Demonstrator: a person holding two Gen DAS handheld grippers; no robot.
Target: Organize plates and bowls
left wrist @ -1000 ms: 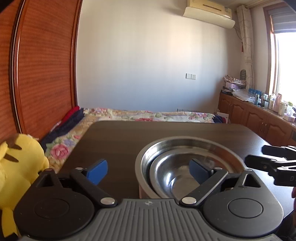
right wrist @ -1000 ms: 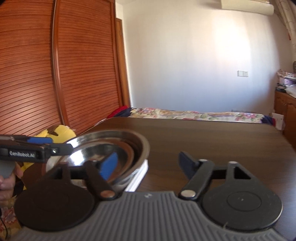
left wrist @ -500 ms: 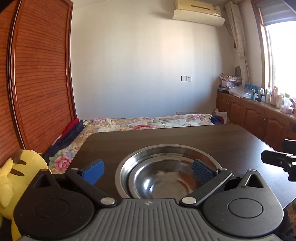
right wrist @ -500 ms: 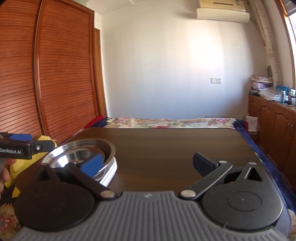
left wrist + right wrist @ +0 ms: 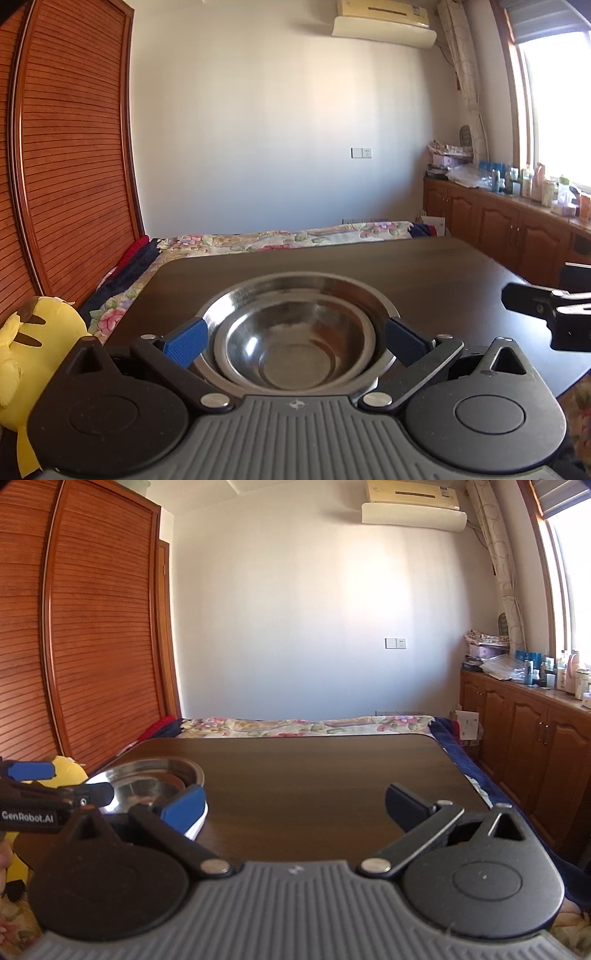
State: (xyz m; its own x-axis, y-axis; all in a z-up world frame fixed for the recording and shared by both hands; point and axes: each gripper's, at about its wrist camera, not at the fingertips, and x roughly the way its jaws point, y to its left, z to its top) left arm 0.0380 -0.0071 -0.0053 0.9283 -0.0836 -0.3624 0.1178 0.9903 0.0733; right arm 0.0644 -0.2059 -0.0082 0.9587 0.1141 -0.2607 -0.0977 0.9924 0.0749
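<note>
- Dark brown wooden table (image 5: 424,273): it carries the stack at its near left corner, close to the near edge. Risk: a sideways knock from either gripper could slide the stack off that corner toward the yellow plush toy (image 5: 33,343) just beyond the left edge.
- Large stainless-steel bowl (image 5: 306,288): it holds a smaller stainless-steel bowl (image 5: 295,350) nested inside. In the right wrist view a white rim (image 5: 197,823), apparently a plate, shows beneath the metal. Judgement: the stacking appears largely done. Risk: smooth metal on a plate may shift or rattle if the rim is caught.
- Left gripper (image 5: 295,341): the jaws stand wide, one blue pad (image 5: 184,341) at each side of the large bowl's rim. Whether the pads touch the rim cannot be told; they do not appear to clamp it. Risk: drawing back off-centre could hook a pad on the rim and drag the stack.
- Right gripper (image 5: 295,806): the jaws stand fully wide and hold nothing; only bare table shows between them, with the stack just beside its left finger.
</note>
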